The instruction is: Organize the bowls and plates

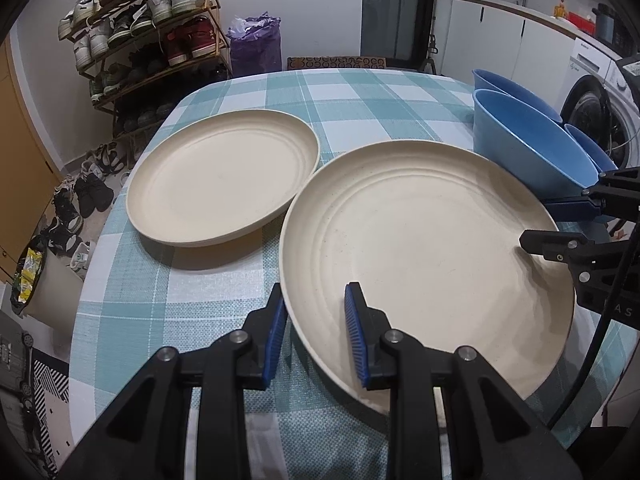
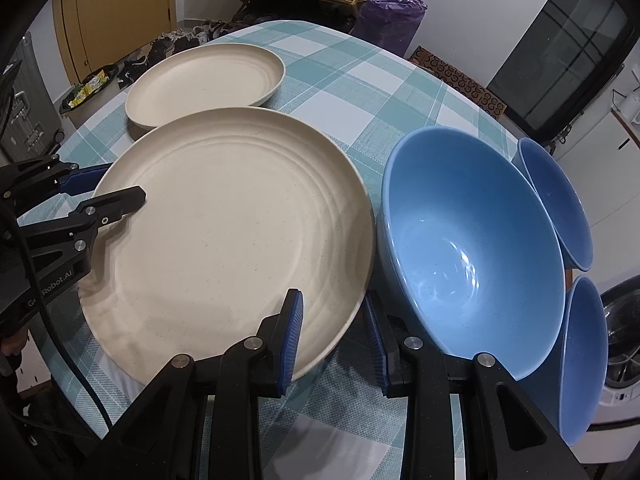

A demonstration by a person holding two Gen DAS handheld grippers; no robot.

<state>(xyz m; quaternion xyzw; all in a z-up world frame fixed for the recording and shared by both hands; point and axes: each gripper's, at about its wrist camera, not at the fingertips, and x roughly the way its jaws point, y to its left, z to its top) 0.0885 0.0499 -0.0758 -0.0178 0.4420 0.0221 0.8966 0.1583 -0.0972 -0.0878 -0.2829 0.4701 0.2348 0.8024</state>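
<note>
A large cream plate (image 1: 432, 248) lies near me on the checked tablecloth; it also shows in the right wrist view (image 2: 232, 240). My left gripper (image 1: 316, 336) is open, its jaws straddling this plate's near-left rim. My right gripper (image 2: 334, 344) is open, its jaws straddling the plate's right rim, next to a large blue bowl (image 2: 472, 248). A second cream plate (image 1: 224, 176) sits farther away (image 2: 204, 80). Two smaller blue bowls (image 2: 556, 204) (image 2: 580, 356) lean beside the large bowl. In the left wrist view the blue bowls (image 1: 528, 148) stand right of the near plate.
The table (image 1: 352, 96) is rounded, covered with a teal and white checked cloth. A shoe rack (image 1: 148, 36) and a purple bag (image 1: 256, 44) stand beyond its far edge. A washing machine (image 1: 600, 120) is to the right. A bin with wrappers (image 2: 88, 92) stands to the left.
</note>
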